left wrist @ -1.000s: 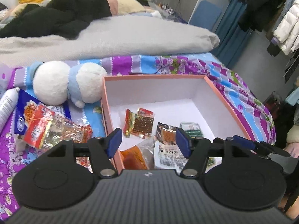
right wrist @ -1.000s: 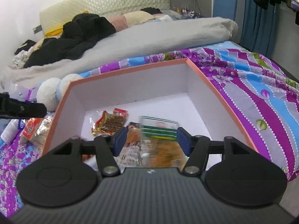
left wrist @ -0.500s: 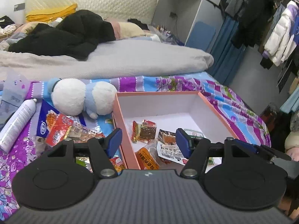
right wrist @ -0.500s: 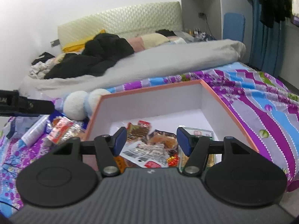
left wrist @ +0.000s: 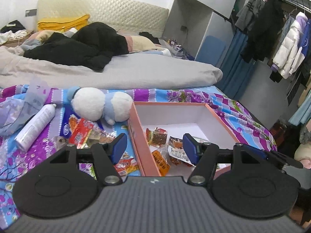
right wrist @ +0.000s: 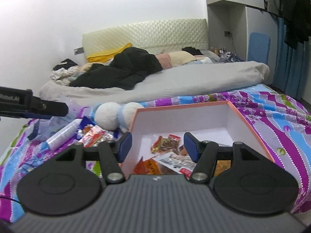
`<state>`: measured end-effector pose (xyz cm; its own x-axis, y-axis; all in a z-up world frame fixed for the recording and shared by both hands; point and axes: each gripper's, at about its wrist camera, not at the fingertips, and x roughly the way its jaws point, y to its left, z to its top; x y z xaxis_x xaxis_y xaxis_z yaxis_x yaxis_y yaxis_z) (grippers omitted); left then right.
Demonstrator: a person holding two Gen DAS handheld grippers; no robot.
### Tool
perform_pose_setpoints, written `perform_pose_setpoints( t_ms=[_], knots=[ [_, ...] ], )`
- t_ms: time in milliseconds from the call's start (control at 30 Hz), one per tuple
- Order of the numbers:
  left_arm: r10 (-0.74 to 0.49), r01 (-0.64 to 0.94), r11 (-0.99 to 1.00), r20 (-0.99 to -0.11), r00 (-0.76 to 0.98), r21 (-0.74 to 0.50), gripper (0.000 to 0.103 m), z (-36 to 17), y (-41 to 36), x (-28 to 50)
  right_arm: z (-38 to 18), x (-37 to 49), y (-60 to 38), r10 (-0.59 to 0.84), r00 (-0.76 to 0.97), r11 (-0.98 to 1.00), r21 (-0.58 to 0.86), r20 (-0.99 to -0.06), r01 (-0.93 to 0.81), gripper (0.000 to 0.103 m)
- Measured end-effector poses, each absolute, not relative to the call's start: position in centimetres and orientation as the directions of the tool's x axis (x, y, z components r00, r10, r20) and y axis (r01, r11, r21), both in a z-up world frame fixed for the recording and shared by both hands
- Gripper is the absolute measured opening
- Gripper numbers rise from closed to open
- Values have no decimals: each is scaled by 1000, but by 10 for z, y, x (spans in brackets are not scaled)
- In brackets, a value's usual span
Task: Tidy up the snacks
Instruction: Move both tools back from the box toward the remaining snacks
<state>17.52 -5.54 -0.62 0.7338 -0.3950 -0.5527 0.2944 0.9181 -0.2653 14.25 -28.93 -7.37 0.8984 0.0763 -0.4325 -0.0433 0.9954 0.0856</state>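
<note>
A pink-orange box [left wrist: 169, 103] with a white inside lies on the bed, holding several snack packets [left wrist: 158, 136], among them an orange one [left wrist: 161, 161]. More snack packets [left wrist: 81, 132] lie loose on the sheet to the left of the box. My left gripper [left wrist: 155, 148] hovers open over the box's near left wall, nothing between its blue pads. My right gripper [right wrist: 157, 146] hangs open above the near end of the box [right wrist: 184, 104], over the packets [right wrist: 166, 142] and a white-labelled one [right wrist: 173, 161]. Neither touches anything.
A white and blue plush toy [left wrist: 101, 106] rests against the box's far left corner. A white spray can [left wrist: 36, 126] and a clear plastic bag [left wrist: 11, 114] lie farther left. A grey duvet [left wrist: 136, 71] and black clothes [left wrist: 77, 48] cover the bed behind. Coats hang at the right.
Both grippers have drawn back and risen from the box, which now looks smaller and farther. A green-labelled packet, blurred between the right fingers a second ago, is no longer there.
</note>
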Motion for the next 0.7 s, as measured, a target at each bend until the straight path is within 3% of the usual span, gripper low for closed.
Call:
perform_pose_setpoints(
  t_ms=[533,700],
  knots=[
    [-342,265,940,-556,757,-217,69,-19,-16,104,-83,90,-241,143,891,988,108,-430,-106,61],
    [-265,240,963,-561,784,-121,69,-32,-7,82,-98,82,-225,177,868,984,111,-463,-141,61]
  ],
)
